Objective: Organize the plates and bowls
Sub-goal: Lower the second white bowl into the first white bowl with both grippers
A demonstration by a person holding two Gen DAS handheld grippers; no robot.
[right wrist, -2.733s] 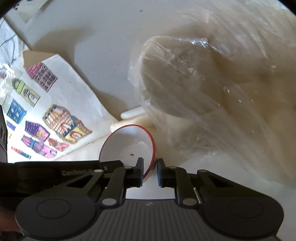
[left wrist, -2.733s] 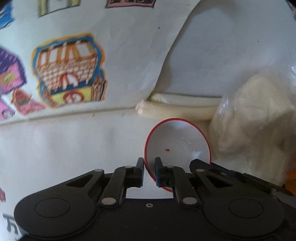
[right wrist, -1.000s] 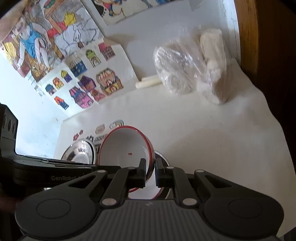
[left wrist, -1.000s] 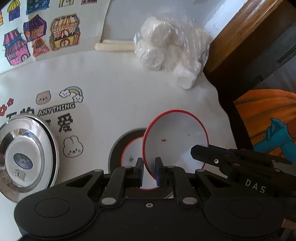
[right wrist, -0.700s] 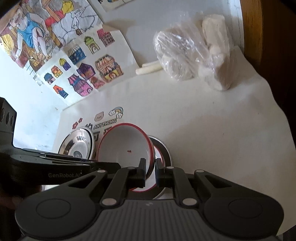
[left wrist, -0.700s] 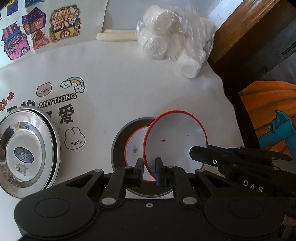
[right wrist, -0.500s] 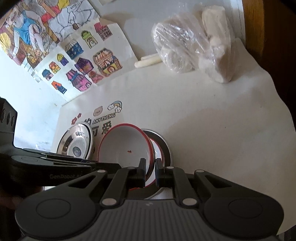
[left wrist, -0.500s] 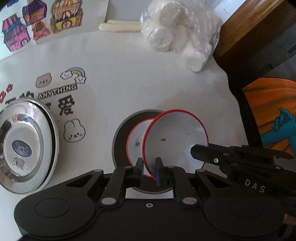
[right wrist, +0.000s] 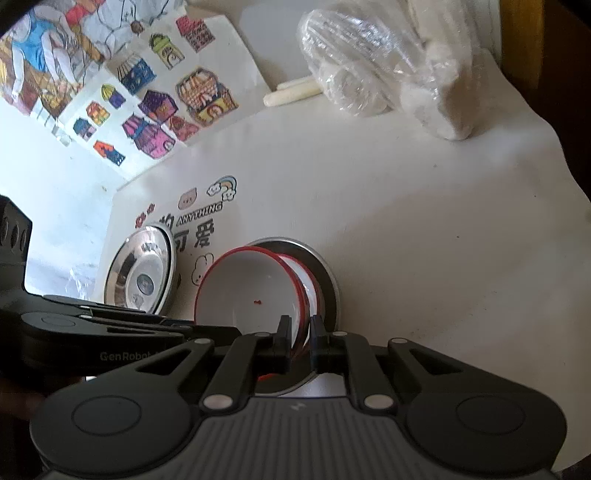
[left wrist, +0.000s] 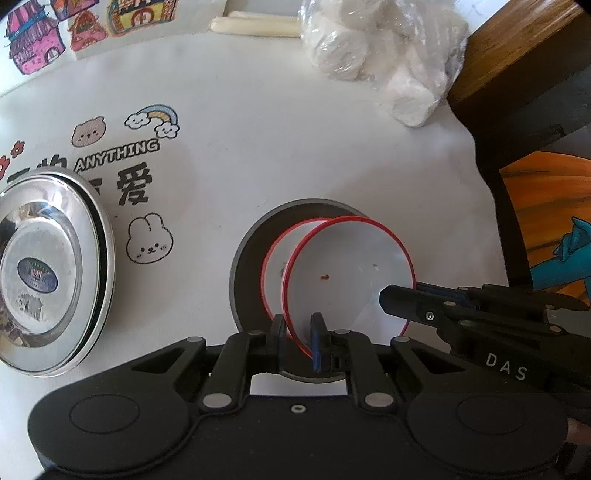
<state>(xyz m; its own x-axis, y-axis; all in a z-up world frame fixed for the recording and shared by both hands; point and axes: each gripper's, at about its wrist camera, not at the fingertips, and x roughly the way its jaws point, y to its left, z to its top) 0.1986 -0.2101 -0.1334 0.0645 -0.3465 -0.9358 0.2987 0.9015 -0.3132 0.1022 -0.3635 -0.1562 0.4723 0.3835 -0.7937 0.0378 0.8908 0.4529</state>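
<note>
Left wrist view, near to far: left tongs point(left wrist: 297, 341) pinch the near rim of a red-rimmed white bowl point(left wrist: 347, 273), held tilted. Right tongs point(left wrist: 399, 301) enter from the lower right of the frame and clamp the bowl's opposite rim; in the right wrist view they point(right wrist: 299, 334) are closed on that rim too. Bowl hangs low over a second red-rimmed bowl point(left wrist: 275, 266) that sits in a grey plate point(left wrist: 245, 258), frame centre. Touching or just above: cannot tell.

Risks, as judged:
- Two grips on one thin rim. Uneven release would tip the bowl, or it slips sideways out of the stack.
- Tilt is steep; set down like this, its edge may strike the lower bowl's rim and shove bowl and plate across the cloth.
- Small red speck inside the held bowl; nesting traps it.

Counter point(left wrist: 295, 155) is covered in white cloth with printed cartoons and "ANYTHING". Steel plates point(left wrist: 51, 266) stacked at left edge, well apart. Farther up: plastic bag of white lumps point(left wrist: 376, 55), pale sticks point(left wrist: 255, 26), coloured house drawings point(left wrist: 33, 48) against the wall. Wooden furniture upper right.
</note>
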